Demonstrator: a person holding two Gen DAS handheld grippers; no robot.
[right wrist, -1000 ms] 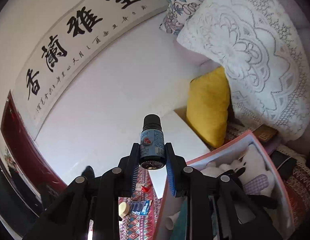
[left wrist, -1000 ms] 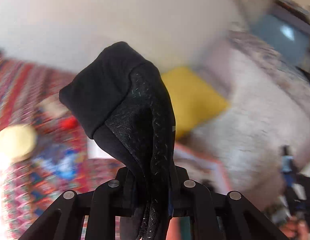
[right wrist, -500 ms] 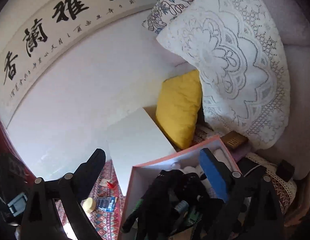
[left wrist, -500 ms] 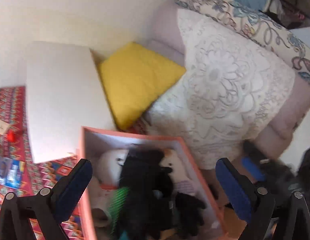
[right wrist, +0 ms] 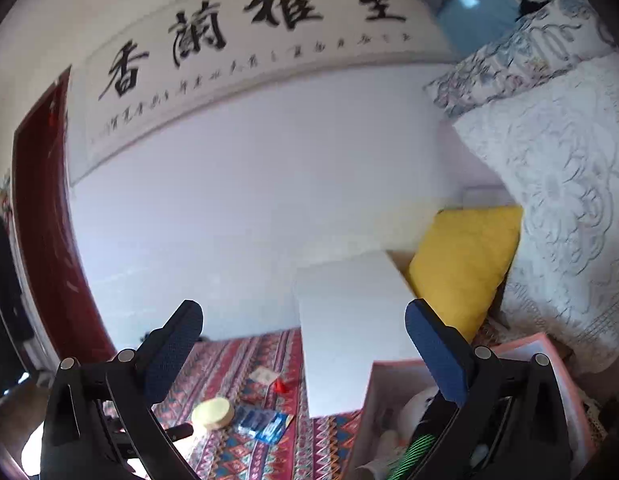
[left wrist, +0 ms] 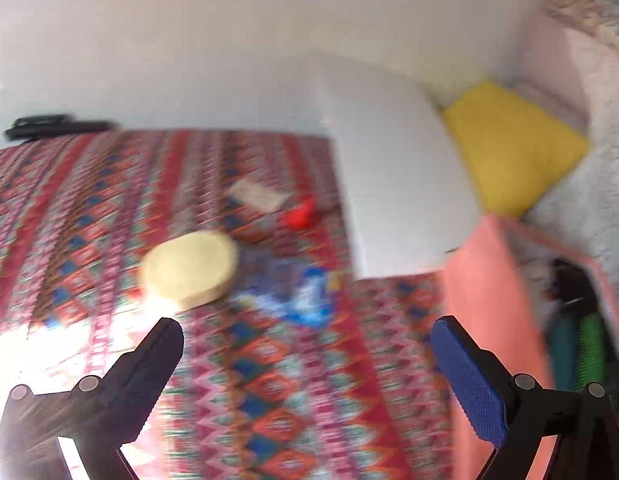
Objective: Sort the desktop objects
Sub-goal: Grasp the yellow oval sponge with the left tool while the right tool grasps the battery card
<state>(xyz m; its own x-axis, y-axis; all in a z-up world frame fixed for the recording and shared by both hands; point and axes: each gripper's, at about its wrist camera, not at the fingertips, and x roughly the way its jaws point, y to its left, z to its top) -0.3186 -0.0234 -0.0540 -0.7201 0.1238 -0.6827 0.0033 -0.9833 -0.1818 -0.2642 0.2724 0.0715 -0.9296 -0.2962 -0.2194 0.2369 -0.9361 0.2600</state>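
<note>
Calligraphy scroll (right wrist: pixel 245 40) reads 香蘭雅室; left claw (left wrist: pixel 305 344) and right claw (right wrist: pixel 303 332) both spread, empty.

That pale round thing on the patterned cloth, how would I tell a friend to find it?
Start at the pink box, then look left across the red patterned cloth. Past the blue packet lies a flat cream disc. It is the only round, pale thing there; the red bit beyond it is far smaller.
</note>
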